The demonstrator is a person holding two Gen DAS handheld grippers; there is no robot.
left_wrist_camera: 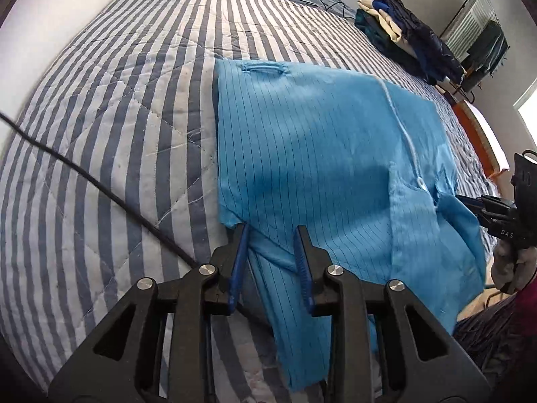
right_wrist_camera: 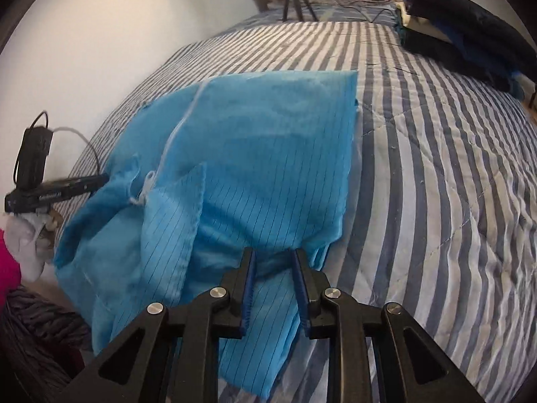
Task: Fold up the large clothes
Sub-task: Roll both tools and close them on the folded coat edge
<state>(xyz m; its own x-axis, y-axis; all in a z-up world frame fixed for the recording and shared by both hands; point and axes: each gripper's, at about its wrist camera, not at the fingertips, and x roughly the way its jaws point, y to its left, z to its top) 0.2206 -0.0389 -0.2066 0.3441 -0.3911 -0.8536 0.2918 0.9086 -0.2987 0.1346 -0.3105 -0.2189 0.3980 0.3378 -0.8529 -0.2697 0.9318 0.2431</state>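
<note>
- Left side of left wrist view: striped quilt [left_wrist_camera: 110,127] covers the bed, and a black cable [left_wrist_camera: 100,188] runs diagonal over it toward the left gripper [left_wrist_camera: 272,235].
- Centre: blue garment [left_wrist_camera: 302,147] lies mostly flat on the quilt, thin dark pinstripes, a hanging loop [left_wrist_camera: 265,68] at its far edge and a white zipper [left_wrist_camera: 402,127] running down the right part.
- The near left corner of the garment goes betw. the left gripper's blue pads [left_wrist_camera: 239,262]; the jaws stand a bit apart w. a bunched fold of cloth clamped in the gap, and more cloth hangs down below them.
- Right edge of this view: the right gripper [left_wrist_camera: 470,203] comes in from the side, its tips at the garment's right edge.
- Far right corner of the bed: pile of clothes [left_wrist_camera: 402,30], dark blue, cream and teal.
- Right wrist view, left edge: the left gripper [right_wrist_camera: 100,178] again, tips touching the garment's [right_wrist_camera: 268,154] left edge; a hand [right_wrist_camera: 27,235] in a light glove is under it.
- Centre: the garment's near right corner is gathered betw. the right gripper's [right_wrist_camera: 272,252] pads; jaws narrow, closed on the bunched cloth, rest drapes under the fingers.
- Right: bare striped quilt [right_wrist_camera: 436,168], the pile of clothes [right_wrist_camera: 463,33] far behind, and a tripod [right_wrist_camera: 295,0] at the head of the bed.
</note>
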